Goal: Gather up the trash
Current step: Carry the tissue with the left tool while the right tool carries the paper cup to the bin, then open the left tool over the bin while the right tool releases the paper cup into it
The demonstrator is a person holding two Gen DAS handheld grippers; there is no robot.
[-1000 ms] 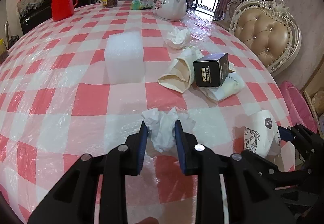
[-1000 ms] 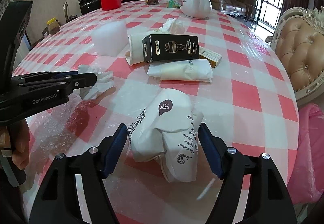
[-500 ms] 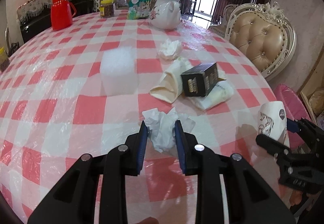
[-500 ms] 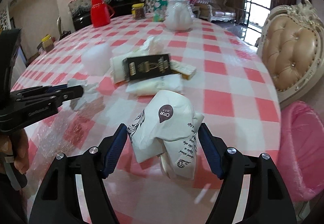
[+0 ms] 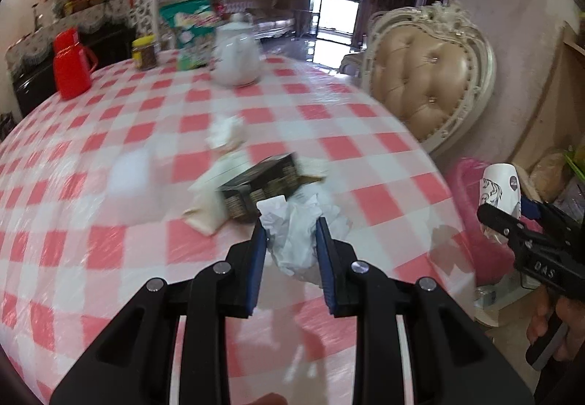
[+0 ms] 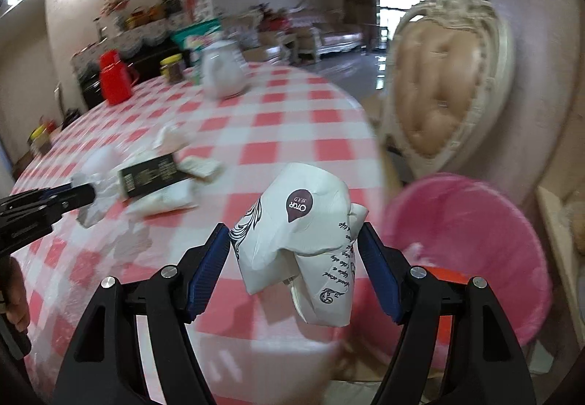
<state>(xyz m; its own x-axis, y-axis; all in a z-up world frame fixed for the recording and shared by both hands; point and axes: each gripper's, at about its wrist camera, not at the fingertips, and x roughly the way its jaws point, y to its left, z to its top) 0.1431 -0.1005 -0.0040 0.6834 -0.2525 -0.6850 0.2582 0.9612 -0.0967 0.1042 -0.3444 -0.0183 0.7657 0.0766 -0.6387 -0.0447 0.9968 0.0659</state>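
Note:
My left gripper [image 5: 289, 240] is shut on a crumpled white tissue [image 5: 296, 233], which hangs above the red-and-white checked table [image 5: 146, 240]. My right gripper [image 6: 294, 244] is shut on a crushed white paper cup [image 6: 303, 233] with dark print, lifted near the table's right edge, beside a pink trash bin [image 6: 475, 244] on the floor. In the left wrist view the paper cup [image 5: 499, 189] and right gripper [image 5: 526, 222] show at far right, over the pink bin [image 5: 475, 222]. The left gripper [image 6: 73, 192] with its tissue appears at the left of the right wrist view.
A black box [image 5: 263, 182], paper wrappers [image 5: 208, 200], another tissue [image 5: 225, 130] and a white foam block [image 5: 135, 182] lie mid-table. A white teapot [image 5: 236, 57], red jug [image 5: 71, 64], jar [image 5: 144, 52] and green bag [image 5: 188, 28] stand at the back. A padded chair [image 5: 427, 79] stands right.
Both grippers rose from the table and swung right with their loads. The cup now hangs past the table edge by the pink bin; the tissue has left the tablecloth.

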